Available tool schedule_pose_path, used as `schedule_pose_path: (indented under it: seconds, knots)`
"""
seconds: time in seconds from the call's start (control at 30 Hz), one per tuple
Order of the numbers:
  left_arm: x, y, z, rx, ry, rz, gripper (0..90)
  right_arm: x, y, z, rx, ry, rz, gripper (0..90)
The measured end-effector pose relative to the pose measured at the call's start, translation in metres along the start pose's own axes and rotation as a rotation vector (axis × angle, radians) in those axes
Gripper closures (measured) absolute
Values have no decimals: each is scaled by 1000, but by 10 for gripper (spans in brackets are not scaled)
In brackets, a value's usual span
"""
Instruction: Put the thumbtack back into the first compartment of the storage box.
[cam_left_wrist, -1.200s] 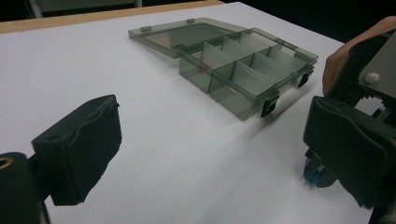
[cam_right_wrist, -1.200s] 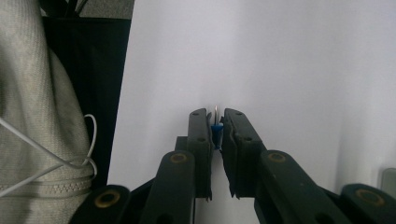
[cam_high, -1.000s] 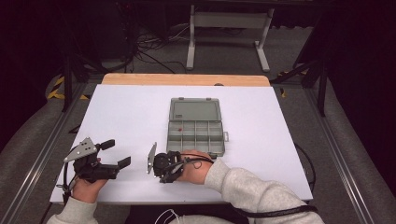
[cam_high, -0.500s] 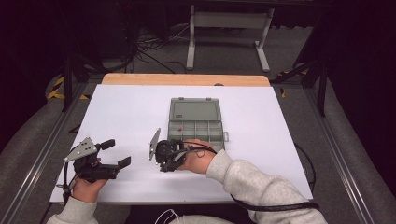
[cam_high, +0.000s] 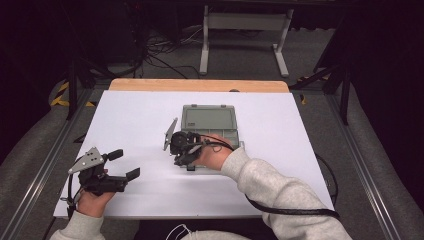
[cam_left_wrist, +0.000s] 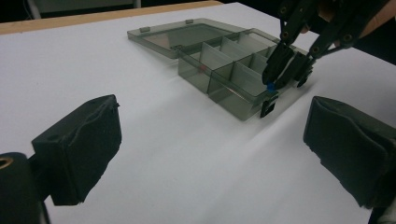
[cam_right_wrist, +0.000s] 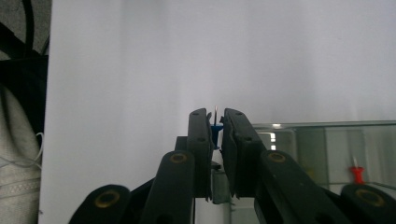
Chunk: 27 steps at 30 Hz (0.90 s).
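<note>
White matte table (cam_high: 125, 125); right gripper (cam_right_wrist: 215, 126) pinches blue plastic pushpin (cam_right_wrist: 215, 132)

You wore pale grey sleeves (cam_high: 280, 192). Your left gripper (cam_high: 122, 165) and right gripper (cam_high: 181, 152) were black, each topped by a grey three-cornered plate, with brass-coloured pivots and a black cable (cam_high: 295, 212) trailing behind.
</note>
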<state>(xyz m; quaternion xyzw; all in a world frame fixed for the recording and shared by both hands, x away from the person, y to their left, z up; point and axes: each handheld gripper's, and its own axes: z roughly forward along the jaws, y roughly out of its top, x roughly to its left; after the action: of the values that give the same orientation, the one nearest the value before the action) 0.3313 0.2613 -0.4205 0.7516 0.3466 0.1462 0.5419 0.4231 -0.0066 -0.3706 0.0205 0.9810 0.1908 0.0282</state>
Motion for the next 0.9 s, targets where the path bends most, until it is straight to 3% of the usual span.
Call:
schedule_pose_path:
  seconds: [0.9]
  knots:
    - [0,0,1,5,10,2,55,-53,-9,-14,-25,-74,100,814]
